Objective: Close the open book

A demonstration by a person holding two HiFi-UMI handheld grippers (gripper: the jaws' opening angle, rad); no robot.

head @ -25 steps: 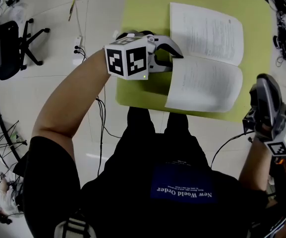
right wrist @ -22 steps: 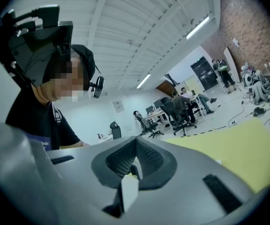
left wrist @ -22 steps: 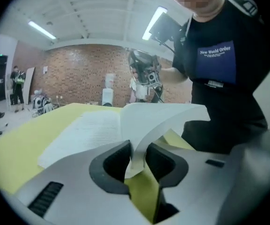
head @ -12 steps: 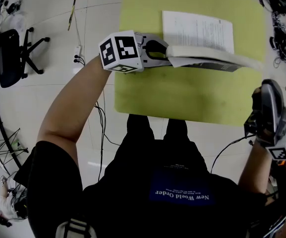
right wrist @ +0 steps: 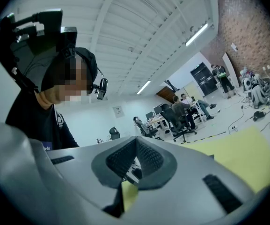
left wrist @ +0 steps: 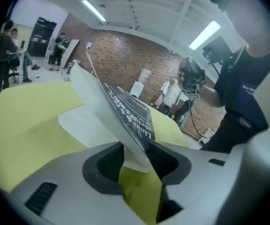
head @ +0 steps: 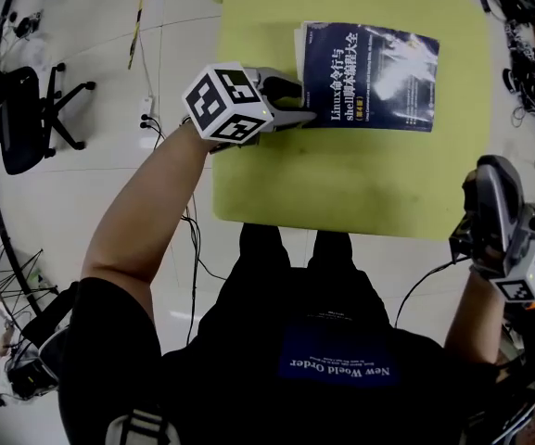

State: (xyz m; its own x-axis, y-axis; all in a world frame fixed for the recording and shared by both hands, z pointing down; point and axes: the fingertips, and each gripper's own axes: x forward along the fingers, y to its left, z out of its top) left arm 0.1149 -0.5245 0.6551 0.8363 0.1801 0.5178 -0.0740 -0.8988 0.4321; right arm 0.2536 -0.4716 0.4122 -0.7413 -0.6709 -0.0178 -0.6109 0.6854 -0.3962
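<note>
Floor (head: 82,202) at left: pale glossy tile. Black office chair (head: 21,100) stands on it. White power strip (head: 146,100) with plugs lies near the desk's left edge, and a thin black cable (head: 191,221) trails from there toward the person.

Desk (head: 341,184): plain yellow-green top, carrying only the book. Left gripper (head: 297,108) reaches in over the desk's left edge, marker cube (head: 228,103) facing up.

Book (head: 369,74) lies on the desk's far half, dark blue cover up. White page edges show along its left side, right at the left gripper.

Left gripper view: fingers (left wrist: 102,165) stand part-way apart and have just been opening. The edge of the cover (left wrist: 130,116) sits loosely in the gap, tilted up off the white page below, with no squeeze visible. Behind it are a brick wall (left wrist: 125,55), a white beamed ceiling with strip lights (left wrist: 93,9), and a few bystanders (left wrist: 60,46) standing far left.

Right gripper (head: 492,170) hangs off the desk's right edge by the near corner, well apart from the book. Its fingers (right wrist: 153,161) meet at the tips with nothing between them.

Right gripper view: open office with seated workers (right wrist: 184,111) at workstations, a white wall and long ceiling lights.

Far right in the head view: cable tangle (head: 527,26) on the floor.
</note>
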